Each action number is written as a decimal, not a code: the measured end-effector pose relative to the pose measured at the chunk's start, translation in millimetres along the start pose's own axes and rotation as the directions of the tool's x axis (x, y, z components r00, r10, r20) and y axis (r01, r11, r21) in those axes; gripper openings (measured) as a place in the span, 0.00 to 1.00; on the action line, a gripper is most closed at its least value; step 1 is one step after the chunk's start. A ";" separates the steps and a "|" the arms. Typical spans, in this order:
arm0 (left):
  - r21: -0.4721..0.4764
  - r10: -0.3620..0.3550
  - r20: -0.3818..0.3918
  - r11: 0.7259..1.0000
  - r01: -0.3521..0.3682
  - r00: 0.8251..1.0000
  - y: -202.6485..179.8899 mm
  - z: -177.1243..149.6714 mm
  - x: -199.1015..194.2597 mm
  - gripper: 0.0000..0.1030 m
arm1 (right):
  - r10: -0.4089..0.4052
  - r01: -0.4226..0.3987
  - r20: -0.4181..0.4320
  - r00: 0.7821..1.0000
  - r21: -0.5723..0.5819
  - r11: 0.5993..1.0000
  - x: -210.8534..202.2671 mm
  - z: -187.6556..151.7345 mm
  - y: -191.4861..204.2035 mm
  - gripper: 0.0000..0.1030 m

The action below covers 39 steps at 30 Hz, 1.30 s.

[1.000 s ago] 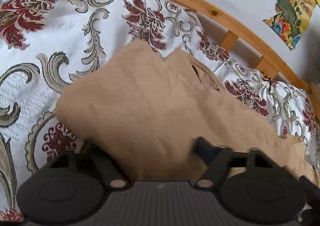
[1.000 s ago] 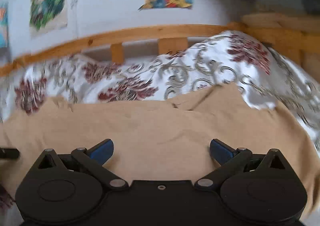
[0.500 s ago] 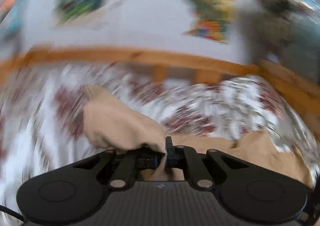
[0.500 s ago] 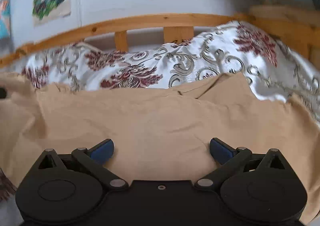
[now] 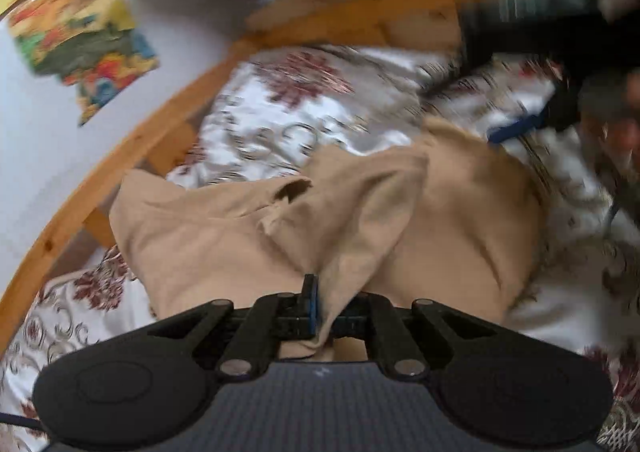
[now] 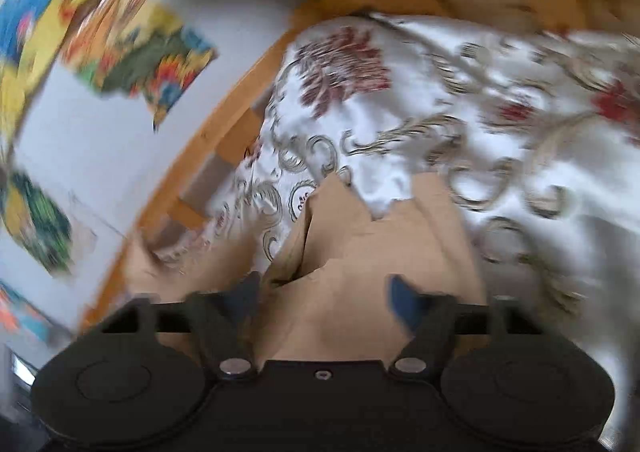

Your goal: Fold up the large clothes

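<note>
Tan fabric [image 5: 460, 212] of the large garment is bunching up between the closed fingers of the left gripper [image 5: 316, 304], which is pinching a pulled-up fold of it; the blue pad of one finger is showing pressed flat against the cloth. From that pinch the garment is fanning out ahead of the fingers in a raised ridge, spreading left and right over the floral bedspread [image 5: 288, 124]. A small dark opening in the cloth is sitting ahead of the fingers and slightly left. Beyond the cloth, the wooden bed rail [image 5: 132, 156] is curving along the left, with a colourful poster [image 5: 84, 48] on the wall behind it. Far ahead and to the right, the right gripper [image 5: 520, 126] is showing only as a dark blur with a blue tip over the bedspread.

In the right wrist view, the right gripper [image 6: 324, 292] is standing with its fingers spread wide apart, gripping nothing. The tan garment [image 6: 360, 252] is lying directly between and ahead of them, a layered edge rising just inside the left finger. Ahead and to the right of the fingers the bedspread [image 6: 500, 112] is filling the view; to the left, the bed rail [image 6: 224, 140] and wall posters [image 6: 132, 56] are blurring.
</note>
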<state>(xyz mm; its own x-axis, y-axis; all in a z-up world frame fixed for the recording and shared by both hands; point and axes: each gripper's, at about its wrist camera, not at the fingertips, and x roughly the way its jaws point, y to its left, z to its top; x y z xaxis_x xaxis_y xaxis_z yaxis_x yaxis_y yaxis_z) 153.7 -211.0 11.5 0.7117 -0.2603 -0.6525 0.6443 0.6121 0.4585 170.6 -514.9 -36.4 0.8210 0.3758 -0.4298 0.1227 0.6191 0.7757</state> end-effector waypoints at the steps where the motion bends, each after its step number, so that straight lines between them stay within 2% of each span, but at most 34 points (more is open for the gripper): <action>1: 0.029 -0.007 -0.006 1.000 0.008 1.000 -10.2 -1.7 4.6 0.04 | 0.039 -0.038 -0.013 0.999 0.018 0.999 -5.9 2.6 -4.7 0.94; 4: 0.104 -0.039 -0.007 0.994 0.039 0.999 -30.5 -10.7 13.6 0.04 | 0.162 -0.151 -0.090 0.983 0.118 0.981 -5.6 3.5 -22.4 0.97; 8: 0.181 -0.067 0.038 0.982 0.059 0.997 -45.1 -18.4 4.9 0.02 | 0.164 -0.124 -0.227 0.960 0.180 0.976 22.4 -4.2 -38.2 0.97; 9: 0.189 -0.083 0.053 0.979 0.071 0.995 -44.9 -19.1 2.1 0.01 | 0.174 -0.131 -0.233 0.957 0.191 0.973 27.5 -7.3 -39.9 0.95; 11: 0.205 -0.113 0.067 0.974 0.097 0.991 -48.6 -20.8 -2.0 0.00 | 0.192 -0.156 -0.184 0.964 0.194 0.969 31.9 -10.0 -39.6 0.94; 13: 0.230 -0.131 0.071 0.967 0.111 0.989 -55.7 -25.2 -3.2 0.00 | 0.218 -0.196 -0.166 0.962 0.142 0.970 36.8 -6.7 -32.1 0.89; 15: 0.259 -0.134 0.061 0.959 0.114 0.989 -64.9 -30.0 -1.8 0.00 | 0.232 -0.223 -0.190 0.954 0.069 0.972 44.6 -1.8 -23.4 0.84; 19: 0.297 -0.121 0.061 0.950 0.097 0.991 -77.6 -43.7 1.3 0.00 | 0.177 -0.220 -0.258 0.950 -0.148 0.964 63.0 -9.5 6.7 0.81; 20: 0.292 -0.121 0.060 0.951 0.098 0.991 -78.0 -46.2 1.4 0.00 | 0.153 -0.211 -0.275 0.949 -0.194 0.958 69.2 -12.3 12.7 0.77; 22: 0.292 -0.118 0.060 0.952 0.095 0.991 -77.2 -49.5 1.9 0.01 | 0.064 -0.156 -0.293 0.954 -0.304 0.940 80.0 -23.8 24.4 0.53; 23: 0.289 -0.116 0.060 0.953 0.093 0.991 -76.1 -51.3 1.8 0.01 | 0.040 -0.145 -0.293 0.955 -0.344 0.928 83.7 -28.6 28.5 0.50; 24: 0.285 -0.115 0.062 0.954 0.093 0.991 -75.0 -53.2 1.4 0.02 | 0.043 -0.151 -0.294 0.955 -0.357 0.922 85.0 -30.8 30.7 0.43; 25: 0.282 -0.116 0.064 0.955 0.093 0.991 -74.5 -54.8 -0.4 0.04 | 0.059 -0.166 -0.298 0.953 -0.351 0.922 85.4 -31.6 31.8 0.31; 26: 0.278 -0.115 0.069 0.956 0.092 0.991 -73.0 -55.6 -2.0 0.05 | 0.071 -0.176 -0.296 0.952 -0.345 0.922 84.2 -31.2 33.0 0.25; 27: 0.269 -0.116 0.073 0.959 0.092 0.991 -72.4 -57.1 -6.1 0.10 | 0.070 -0.175 -0.284 0.956 -0.361 0.916 82.4 -32.8 36.9 0.15; 28: 0.252 -0.123 0.077 0.963 0.100 0.989 -69.8 -58.9 -10.2 0.19 | 0.053 -0.155 -0.250 0.967 -0.409 0.900 77.4 -34.6 42.3 0.05; 31: 0.193 -0.171 0.119 0.970 0.146 0.978 -56.8 -66.9 -27.5 0.35 | 0.019 -0.107 -0.158 0.987 -0.568 0.816 59.8 -41.8 63.7 0.02; 35: 0.138 -0.167 0.168 0.980 0.145 0.971 -34.7 -83.3 -52.9 0.37 | -0.004 -0.025 -0.038 0.999 -0.718 0.695 40.5 -49.5 84.2 0.01; 39: 0.002 -0.170 0.150 0.985 0.171 0.974 -2.9 -94.8 -63.3 0.44 | -0.065 0.067 0.032 0.997 -0.763 0.643 32.0 -45.9 80.9 0.01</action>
<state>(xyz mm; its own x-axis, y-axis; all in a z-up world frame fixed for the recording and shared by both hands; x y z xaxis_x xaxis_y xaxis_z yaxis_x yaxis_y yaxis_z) 80.2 -125.5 -5.8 0.6259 -0.4689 -0.6232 0.7571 0.5572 0.3411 181.2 -421.2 -8.5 0.8289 0.3122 -0.4641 -0.2916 0.9493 0.1179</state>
